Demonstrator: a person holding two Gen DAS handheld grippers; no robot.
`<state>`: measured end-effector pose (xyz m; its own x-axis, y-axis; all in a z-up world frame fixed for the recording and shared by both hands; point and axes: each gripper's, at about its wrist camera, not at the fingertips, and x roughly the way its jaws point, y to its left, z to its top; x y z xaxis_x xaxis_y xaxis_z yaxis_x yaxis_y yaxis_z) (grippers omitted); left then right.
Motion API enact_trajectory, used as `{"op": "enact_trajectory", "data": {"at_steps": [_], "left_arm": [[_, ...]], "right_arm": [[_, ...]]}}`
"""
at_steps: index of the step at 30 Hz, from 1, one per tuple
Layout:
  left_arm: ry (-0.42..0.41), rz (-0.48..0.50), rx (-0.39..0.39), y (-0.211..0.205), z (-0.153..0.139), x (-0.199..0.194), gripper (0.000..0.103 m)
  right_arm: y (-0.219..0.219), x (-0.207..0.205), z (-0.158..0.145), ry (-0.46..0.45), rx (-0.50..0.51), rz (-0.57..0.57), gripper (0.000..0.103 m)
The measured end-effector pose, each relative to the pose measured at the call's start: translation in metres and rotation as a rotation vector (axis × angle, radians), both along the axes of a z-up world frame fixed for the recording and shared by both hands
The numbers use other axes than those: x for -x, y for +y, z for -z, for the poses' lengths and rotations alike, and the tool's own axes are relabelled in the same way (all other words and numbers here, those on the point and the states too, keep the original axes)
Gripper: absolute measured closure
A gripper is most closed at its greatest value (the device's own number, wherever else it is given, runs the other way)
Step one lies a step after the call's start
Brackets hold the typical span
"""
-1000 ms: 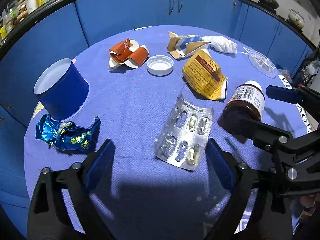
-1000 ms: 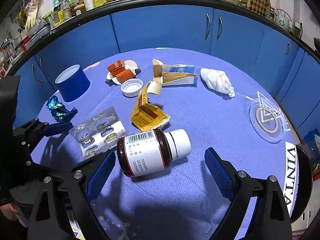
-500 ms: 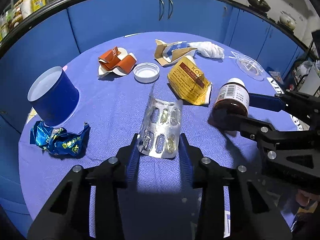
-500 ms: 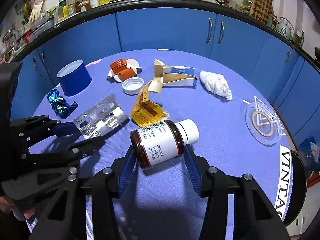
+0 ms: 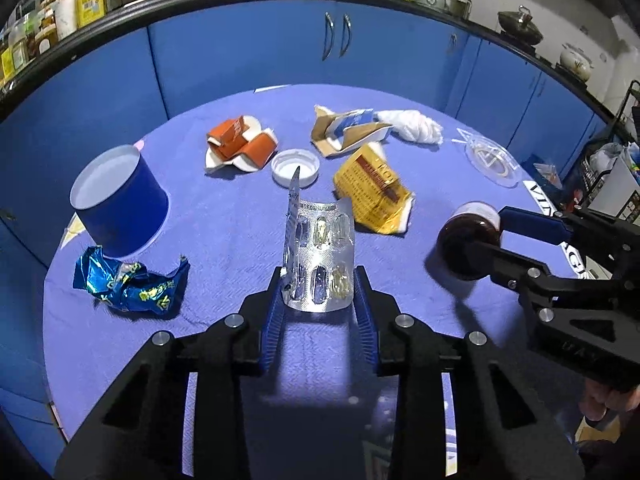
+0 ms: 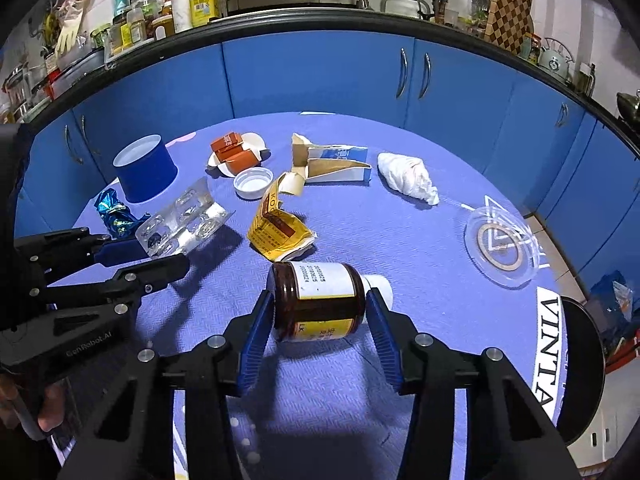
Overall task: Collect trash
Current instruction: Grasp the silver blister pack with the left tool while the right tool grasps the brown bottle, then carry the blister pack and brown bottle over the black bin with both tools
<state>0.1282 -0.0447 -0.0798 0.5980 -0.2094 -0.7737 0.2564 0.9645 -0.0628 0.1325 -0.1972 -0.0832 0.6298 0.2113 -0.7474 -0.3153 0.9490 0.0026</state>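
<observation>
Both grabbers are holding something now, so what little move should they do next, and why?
Probably lift both straight up a little. The left gripper is shut on the bent pill pack and the right gripper is shut on the brown bottle, yet both things sit low over the blue tablecloth. No bin is in view, so raising them clear of the other trash seems the safe first step.

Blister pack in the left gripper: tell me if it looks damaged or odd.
Yes. The blister pack, pinched by its side edges in the left gripper, has buckled into a curve, one edge folded upright. Several pockets look emptied.
</observation>
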Motion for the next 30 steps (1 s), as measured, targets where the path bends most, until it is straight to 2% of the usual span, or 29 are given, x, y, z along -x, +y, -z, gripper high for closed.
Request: {"op": "enact_trajectory", "data": {"at_steps": [6, 7, 8, 11, 19, 21, 22, 23, 25, 30], "left_arm": [[-0.018, 0.017, -0.004, -0.011, -0.009, 0.003, 0.068], [-0.019, 0.02, -0.003, -0.013, -0.01, 0.003, 0.068], [-0.021, 0.021, -0.003, -0.015, -0.011, 0.003, 0.068], [-0.023, 0.029, -0.003, -0.021, -0.013, 0.005, 0.068], [-0.024, 0.035, -0.007, -0.029, -0.014, 0.007, 0.068], [-0.021, 0.035, -0.006, -0.029, -0.013, 0.007, 0.068], [-0.02, 0.034, -0.006, -0.029, -0.013, 0.006, 0.068], [-0.018, 0.034, -0.003, -0.028, -0.012, 0.005, 0.068], [-0.018, 0.036, 0.0, -0.028, -0.012, 0.005, 0.068], [-0.016, 0.038, 0.002, -0.028, -0.011, 0.003, 0.068]], "right_arm": [[-0.007, 0.006, -0.008, -0.021, -0.008, 0.01, 0.06], [-0.009, 0.007, -0.01, -0.029, -0.01, 0.011, 0.07], [-0.011, 0.01, -0.014, -0.042, -0.01, 0.014, 0.075], [-0.016, 0.01, -0.019, -0.041, -0.016, 0.019, 0.079], [-0.03, 0.007, -0.014, -0.008, -0.039, 0.038, 0.079], [-0.03, 0.004, -0.011, -0.006, -0.005, 0.055, 0.065], [-0.03, 0.003, -0.01, -0.006, 0.01, 0.065, 0.037], [-0.031, 0.003, -0.01, -0.018, 0.02, 0.079, 0.019], [-0.035, 0.006, -0.012, -0.066, 0.027, 0.1, 0.017], [-0.043, -0.006, -0.006, -0.035, 0.035, 0.114, 0.017]]}}
